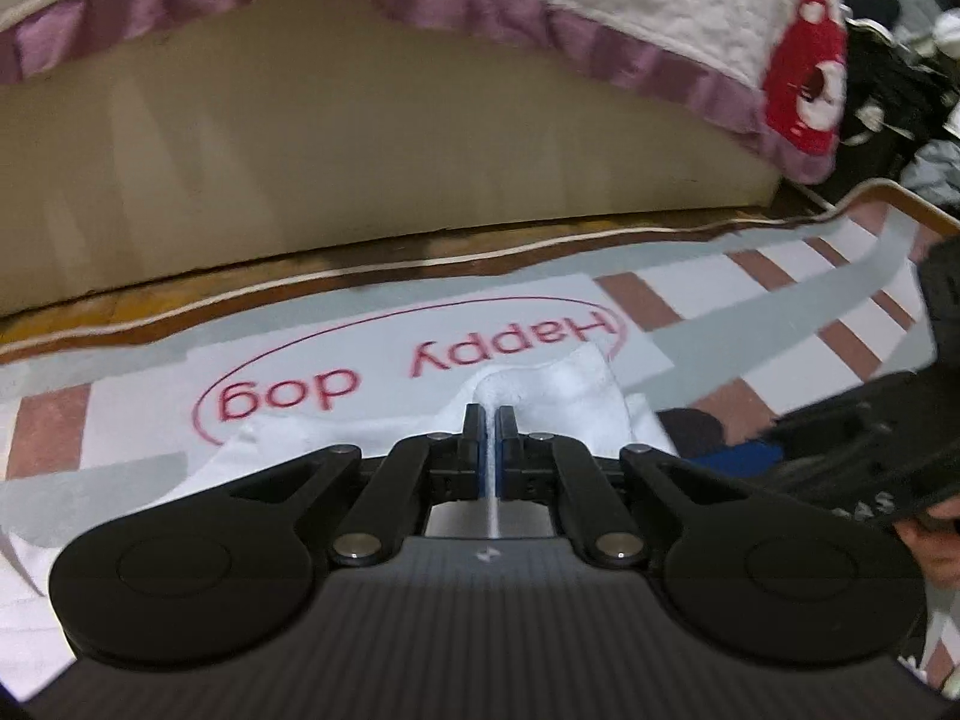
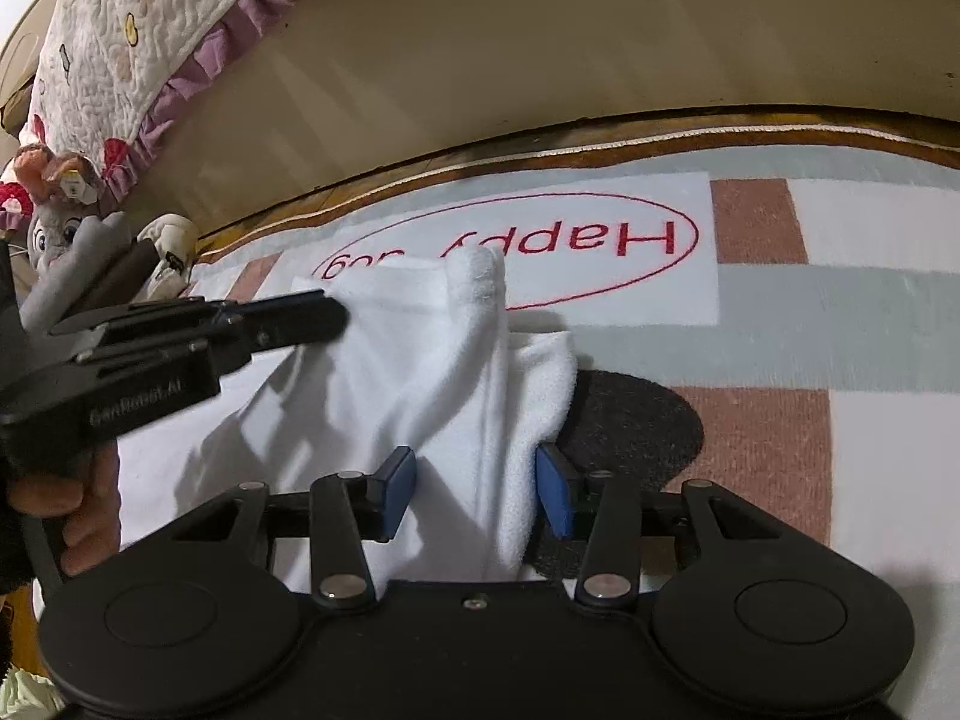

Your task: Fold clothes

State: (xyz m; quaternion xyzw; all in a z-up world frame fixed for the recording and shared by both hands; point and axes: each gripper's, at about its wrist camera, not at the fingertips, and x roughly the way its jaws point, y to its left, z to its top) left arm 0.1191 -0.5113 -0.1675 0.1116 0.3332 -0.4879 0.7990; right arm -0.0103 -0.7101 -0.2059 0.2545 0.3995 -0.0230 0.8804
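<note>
A white garment (image 2: 420, 372) lies bunched on the patterned rug (image 2: 780, 312), with a raised fold at its far end. In the left wrist view my left gripper (image 1: 491, 415) is shut on a ridge of the white garment (image 1: 558, 390). From the right wrist view, the left gripper (image 2: 337, 318) comes in from the left and its tip rests against the cloth's upper left part. My right gripper (image 2: 477, 483) is open. A hanging fold of the garment sits between its blue pads (image 2: 399, 480). The right gripper's dark body (image 1: 852, 438) shows blurred at the right of the left wrist view.
The rug bears red "Happy dog" lettering (image 2: 600, 237) and a dark round patch (image 2: 636, 420). A bed base (image 1: 360, 168) with a quilted, purple-frilled cover (image 1: 660, 18) rises beyond the rug. Plush toys (image 2: 54, 222) sit at the left, and a dark clothes pile (image 1: 900, 60) lies far right.
</note>
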